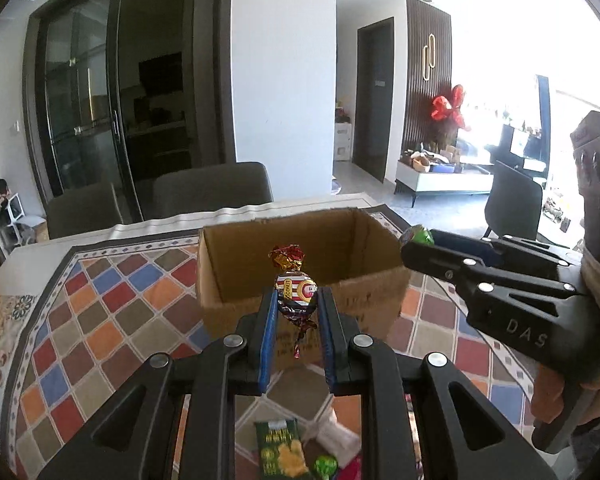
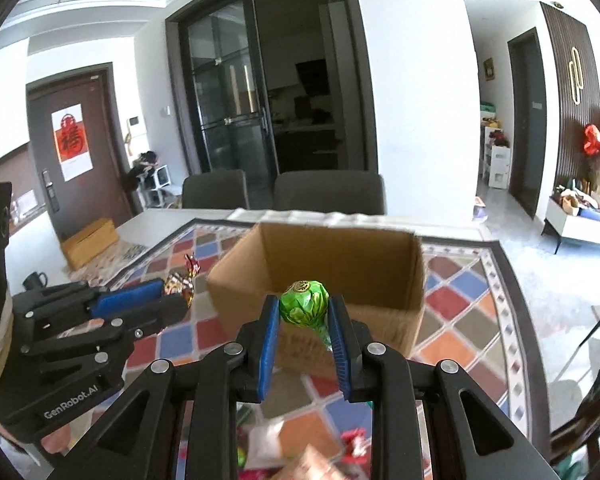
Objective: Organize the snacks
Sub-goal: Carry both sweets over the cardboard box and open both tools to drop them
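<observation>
An open cardboard box [image 1: 228, 272] stands on the patterned tablecloth; it also shows in the right wrist view [image 2: 416, 280]. My left gripper [image 1: 298, 300] is shut on a striped coconut candy [image 1: 296, 296] with twisted foil ends, held just before the box's near wall. My right gripper [image 2: 305, 312] is shut on a green foil lollipop [image 2: 304, 304], also in front of the box. The right gripper shows in the left wrist view [image 1: 416, 248] at the box's right rim, with the lollipop [image 1: 419, 235] at its tip. The left gripper [image 2: 180, 292] and its candy [image 2: 178, 282] show left of the box.
More snacks lie below the grippers: a green packet [image 1: 278, 452], a green lollipop [image 1: 325, 466], white and red wrappers [image 2: 352, 440]. A black mug [image 2: 34, 280] and a yellow box [image 2: 88, 240] sit at the table's far left. Two grey chairs [image 2: 328, 192] stand behind the table.
</observation>
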Motion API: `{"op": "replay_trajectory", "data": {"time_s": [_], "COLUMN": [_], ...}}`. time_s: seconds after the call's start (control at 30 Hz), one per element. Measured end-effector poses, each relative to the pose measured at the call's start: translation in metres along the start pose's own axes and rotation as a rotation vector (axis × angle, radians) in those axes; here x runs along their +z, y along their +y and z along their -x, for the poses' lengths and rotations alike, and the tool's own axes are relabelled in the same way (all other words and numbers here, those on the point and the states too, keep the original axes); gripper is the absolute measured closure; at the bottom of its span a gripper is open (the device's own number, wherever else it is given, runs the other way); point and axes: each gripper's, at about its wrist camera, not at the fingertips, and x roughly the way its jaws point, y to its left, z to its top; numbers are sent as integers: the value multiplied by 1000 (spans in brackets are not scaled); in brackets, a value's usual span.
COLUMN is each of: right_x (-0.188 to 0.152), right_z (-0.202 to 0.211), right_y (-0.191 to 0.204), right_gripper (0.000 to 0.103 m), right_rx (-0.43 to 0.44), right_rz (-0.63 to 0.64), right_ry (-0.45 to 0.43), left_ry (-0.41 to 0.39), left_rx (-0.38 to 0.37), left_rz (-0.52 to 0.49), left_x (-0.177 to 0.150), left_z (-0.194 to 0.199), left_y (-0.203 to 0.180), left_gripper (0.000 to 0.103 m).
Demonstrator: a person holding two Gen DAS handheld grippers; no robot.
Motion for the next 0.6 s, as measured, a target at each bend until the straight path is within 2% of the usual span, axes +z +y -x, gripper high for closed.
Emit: {"op": "replay_trajectory", "data": {"time_s": [0.33,0.6], "right_x": [52,74], "right_z": [-37,-74], "right_y": [-18,-31], "right_gripper": [77,77], "right_rx": [-46,-14], "right_rz": [5,-33], "right_ry": [41,133], "left_ry": [84,173], "left_rx": [16,6], "left_rz": [31,84], "left_x": [44,59], "left_z": [-53,-91], "left_y": [24,40], "left_gripper": [82,82]}}
